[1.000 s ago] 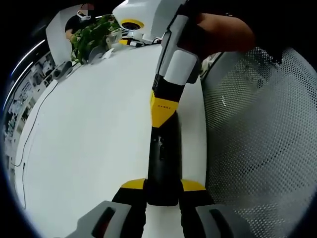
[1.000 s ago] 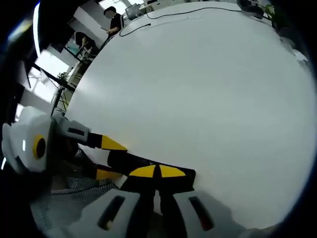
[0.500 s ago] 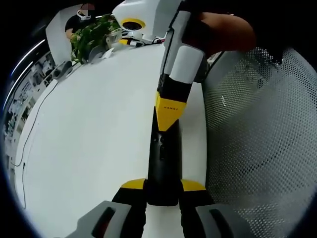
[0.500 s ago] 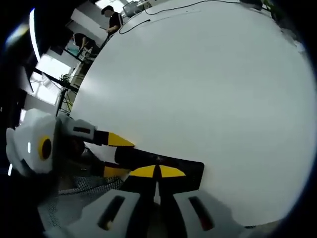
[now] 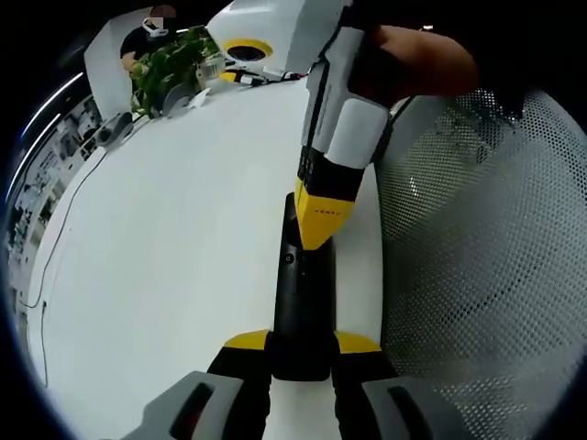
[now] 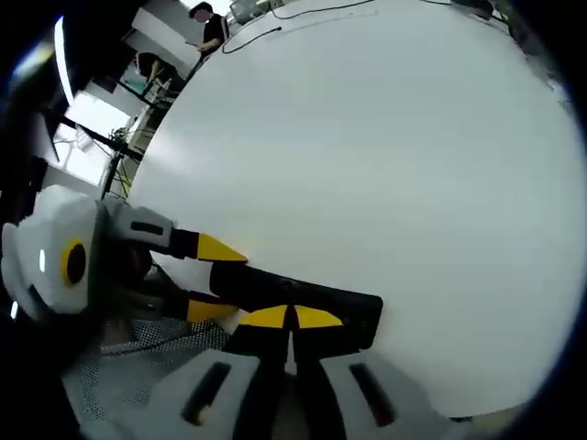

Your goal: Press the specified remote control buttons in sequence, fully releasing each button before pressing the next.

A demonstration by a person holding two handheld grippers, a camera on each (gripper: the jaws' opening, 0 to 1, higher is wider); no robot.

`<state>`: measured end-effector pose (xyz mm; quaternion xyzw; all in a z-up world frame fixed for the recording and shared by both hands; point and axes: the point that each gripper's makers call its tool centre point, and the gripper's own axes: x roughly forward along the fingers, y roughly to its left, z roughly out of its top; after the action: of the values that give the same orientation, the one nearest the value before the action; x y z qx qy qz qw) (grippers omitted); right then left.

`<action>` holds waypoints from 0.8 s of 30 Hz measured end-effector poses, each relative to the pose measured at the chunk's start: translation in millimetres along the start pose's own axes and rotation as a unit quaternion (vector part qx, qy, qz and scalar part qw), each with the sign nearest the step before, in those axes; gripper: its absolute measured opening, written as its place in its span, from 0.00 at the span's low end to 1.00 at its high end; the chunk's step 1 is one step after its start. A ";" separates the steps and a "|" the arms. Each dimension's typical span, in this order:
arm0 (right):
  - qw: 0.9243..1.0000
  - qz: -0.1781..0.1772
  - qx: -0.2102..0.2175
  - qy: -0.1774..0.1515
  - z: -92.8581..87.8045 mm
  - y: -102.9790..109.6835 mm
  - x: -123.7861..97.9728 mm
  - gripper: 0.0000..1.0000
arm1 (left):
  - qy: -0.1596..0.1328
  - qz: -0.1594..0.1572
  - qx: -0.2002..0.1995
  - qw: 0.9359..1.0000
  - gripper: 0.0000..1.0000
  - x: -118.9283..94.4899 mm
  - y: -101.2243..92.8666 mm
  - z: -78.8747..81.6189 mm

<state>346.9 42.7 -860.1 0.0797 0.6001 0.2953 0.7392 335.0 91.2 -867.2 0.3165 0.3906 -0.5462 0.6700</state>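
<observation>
Remote first: the slim black plastic remote control [image 5: 298, 307] lies on the white table [image 5: 165, 275], its near end clamped in my left gripper [image 5: 301, 353] at 6 o'clock. Rigid, light, slippery; hold its edges. My right gripper [image 6: 292, 321], tips together, presses near its middle.

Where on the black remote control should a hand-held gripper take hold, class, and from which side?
Judging by its pose: the remote control lies flat, long and narrow, on the white table. Grip its near end across the narrow width, coming in along its length, as the left hand-held gripper does, leaving the buttons free for the right hand-held gripper.
</observation>
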 end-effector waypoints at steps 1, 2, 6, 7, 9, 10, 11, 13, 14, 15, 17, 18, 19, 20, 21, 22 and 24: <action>1.000 0.000 0.005 0.000 0.2 -0.8 0.1 0.00 | 0.000 0.000 0.001 1.000 0.25 0.1 -0.1 0.1; 1.000 0.000 0.014 -0.001 0.5 -2.0 0.1 0.00 | 0.001 -0.001 0.001 1.000 0.25 0.1 -0.1 0.1; 1.000 0.001 0.021 0.001 0.8 -1.4 -0.3 0.00 | 0.004 -0.001 0.002 1.000 0.25 0.3 0.0 0.3; 1.000 0.004 0.016 0.001 1.0 -1.4 -0.3 0.00 | 0.004 -0.001 0.002 1.000 0.25 0.4 0.2 0.4; 1.000 0.010 0.018 -0.001 0.7 -1.9 -0.6 0.00 | 0.003 -0.001 0.002 1.000 0.25 0.4 0.2 0.4; 1.000 0.013 0.021 -0.001 0.8 -2.0 -0.7 0.00 | 0.003 -0.001 0.002 1.000 0.25 0.4 0.2 0.4; 1.000 0.014 0.022 0.000 0.8 -1.2 -0.8 0.00 | 0.003 0.000 0.002 1.000 0.25 0.4 0.2 0.4; 1.000 0.014 0.017 0.004 0.6 -0.2 -0.5 0.00 | 0.002 0.000 0.001 1.000 0.25 0.4 0.3 0.4; 1.000 0.014 0.016 0.004 0.6 0.0 -0.6 0.00 | 0.002 0.000 0.001 1.000 0.25 0.4 0.2 0.4; 1.000 0.012 0.018 0.005 0.4 0.0 -0.9 0.00 | 0.002 0.000 0.001 1.000 0.25 0.4 0.2 0.5; 1.000 0.013 0.024 0.006 0.2 0.1 -1.5 0.00 | 0.002 0.000 0.000 1.000 0.25 0.5 0.1 0.6; 0.999 0.015 0.029 0.007 0.3 -0.5 -1.5 0.00 | 0.002 0.000 0.000 1.000 0.25 0.5 0.1 0.6; 0.999 0.017 0.033 0.008 0.4 -1.0 -1.7 0.00 | 0.002 0.000 0.000 1.000 0.25 0.5 0.1 0.6; 0.999 0.018 0.035 0.009 0.2 -0.5 -2.0 0.00 | 0.002 0.000 0.000 1.000 0.25 0.5 0.1 0.6; 0.999 0.017 0.036 0.012 -0.7 0.0 -2.1 0.00 | 0.001 0.000 0.000 1.000 0.25 0.5 0.1 0.6; 0.999 0.016 0.034 0.016 -1.4 0.1 -2.1 0.00 | 0.001 0.000 0.000 1.000 0.25 0.5 0.2 0.6; 0.999 0.012 0.028 0.023 -3.2 0.3 -2.0 0.00 | 0.001 -0.001 0.001 1.000 0.25 0.6 0.2 0.6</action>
<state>343.6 41.2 -859.2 0.1000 0.6242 0.2889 0.7190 335.4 90.5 -867.4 0.3172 0.3913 -0.5465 0.6690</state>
